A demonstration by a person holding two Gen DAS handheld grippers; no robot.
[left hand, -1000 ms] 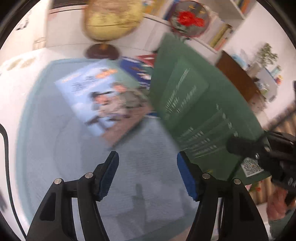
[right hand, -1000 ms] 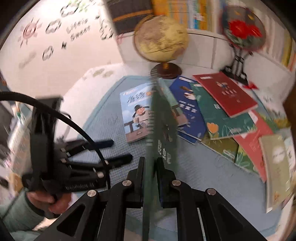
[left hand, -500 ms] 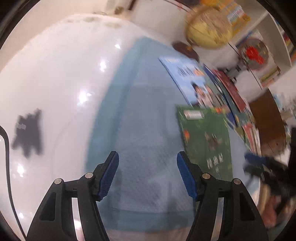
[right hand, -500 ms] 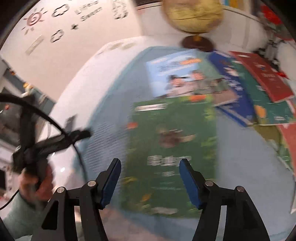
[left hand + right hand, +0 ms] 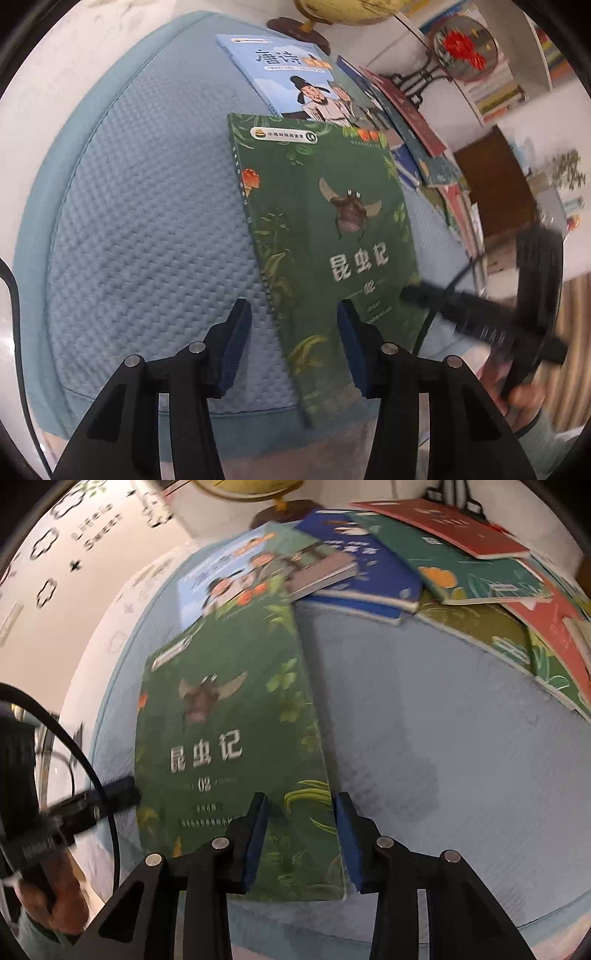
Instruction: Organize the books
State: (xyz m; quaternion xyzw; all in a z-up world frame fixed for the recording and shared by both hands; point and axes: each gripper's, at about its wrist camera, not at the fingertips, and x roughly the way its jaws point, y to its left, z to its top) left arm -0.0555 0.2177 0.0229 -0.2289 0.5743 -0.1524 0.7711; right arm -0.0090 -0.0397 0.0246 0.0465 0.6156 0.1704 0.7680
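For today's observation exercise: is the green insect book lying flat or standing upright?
Lying flat: the green insect book rests cover-up on the blue mat, shut.

A blue textured mat (image 5: 147, 221) carries the green book (image 5: 325, 229) and overlapping books (image 5: 461, 565).

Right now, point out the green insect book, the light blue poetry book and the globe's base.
green insect book (image 5: 332, 236): left wrist view, cover centre.
light blue poetry book (image 5: 273, 70): left wrist view, upper cover.
globe's base (image 5: 291, 29): left wrist view, brown foot.
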